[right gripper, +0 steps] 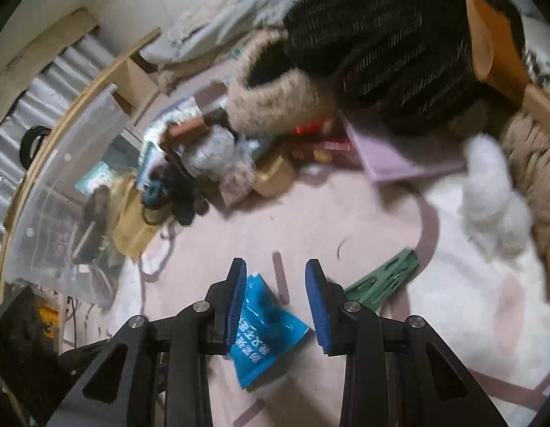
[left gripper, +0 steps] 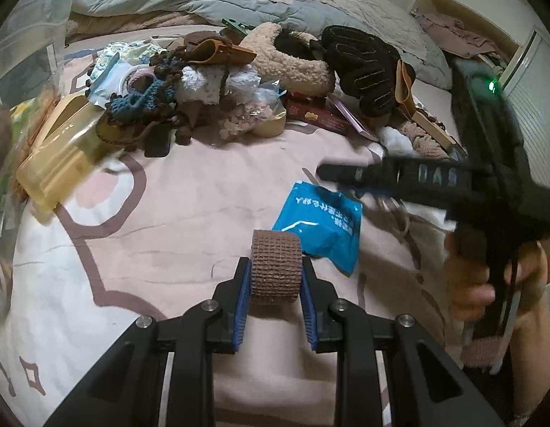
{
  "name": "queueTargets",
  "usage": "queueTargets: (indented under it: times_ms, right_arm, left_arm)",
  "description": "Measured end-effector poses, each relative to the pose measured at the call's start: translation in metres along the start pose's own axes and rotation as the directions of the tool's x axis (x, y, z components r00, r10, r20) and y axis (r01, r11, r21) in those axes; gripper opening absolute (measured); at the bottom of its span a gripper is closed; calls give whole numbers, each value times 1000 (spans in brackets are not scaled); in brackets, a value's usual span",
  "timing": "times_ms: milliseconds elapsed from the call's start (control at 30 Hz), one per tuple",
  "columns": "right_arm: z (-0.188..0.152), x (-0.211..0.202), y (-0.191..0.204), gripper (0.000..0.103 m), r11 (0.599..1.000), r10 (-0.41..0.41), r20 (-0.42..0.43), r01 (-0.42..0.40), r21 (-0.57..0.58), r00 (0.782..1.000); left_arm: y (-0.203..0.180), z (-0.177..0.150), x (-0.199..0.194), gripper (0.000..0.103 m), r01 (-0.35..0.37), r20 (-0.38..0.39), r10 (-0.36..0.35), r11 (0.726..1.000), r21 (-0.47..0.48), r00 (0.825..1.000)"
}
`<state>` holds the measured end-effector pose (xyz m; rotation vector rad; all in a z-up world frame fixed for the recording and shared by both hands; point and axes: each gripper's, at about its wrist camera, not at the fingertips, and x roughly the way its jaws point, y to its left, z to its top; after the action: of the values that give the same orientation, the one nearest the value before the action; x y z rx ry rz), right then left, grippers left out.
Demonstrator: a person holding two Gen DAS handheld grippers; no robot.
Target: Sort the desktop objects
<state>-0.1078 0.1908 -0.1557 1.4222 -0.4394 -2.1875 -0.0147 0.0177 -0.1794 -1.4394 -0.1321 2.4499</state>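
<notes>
In the right wrist view the upper half is smeared: the black knitted glove (right gripper: 388,57) and the fluffy beige slipper (right gripper: 275,96) beside it show no clean edges, and the small things heaped at centre left cannot be told apart. The blue packet (right gripper: 264,331) at lower centre is partly covered by a gripper finger, and its print is too blurred to read. In the left wrist view the right gripper (left gripper: 331,172) at the right is motion-blurred, and the clear plastic box (left gripper: 25,35) is cut off by the upper left edge.
</notes>
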Motion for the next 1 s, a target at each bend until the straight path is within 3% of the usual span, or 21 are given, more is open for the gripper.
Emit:
queueTargets:
  times_ms: [100, 267, 400, 500, 667, 767, 1000]
  right_arm:
    - [-10, 8, -2, 34, 999, 23, -65, -22, 24, 998]
    - [-24, -2, 5, 34, 996, 91, -90, -88, 31, 992]
    - [-33, -12, 13, 36, 999, 45, -69, -47, -24, 997]
    - [-36, -19, 22, 83, 996, -12, -20, 10, -83, 1000]
    - [-39, -20, 37, 83, 976, -53, 21, 57, -208, 998]
    - [-41, -12, 38, 83, 967, -92, 9, 91, -239, 996]
    - [-44, -5, 41, 82, 944, -145, 1, 138, -300, 989]
  left_arm:
    - [4, 4, 6, 26, -8, -5, 8, 1000, -19, 1000]
    - [6, 5, 3, 26, -15, 10, 15, 999, -29, 1000]
    - [9, 4, -1, 26, -28, 19, 29, 999, -33, 999]
    - [13, 2, -4, 26, -36, 12, 37, 998, -43, 999]
    - [16, -3, -3, 26, -30, -18, 29, 998, -47, 999]
    - [15, -6, 2, 26, -26, -47, 24, 999, -39, 999]
    - [23, -4, -7, 25, -42, -33, 40, 997, -67, 999]
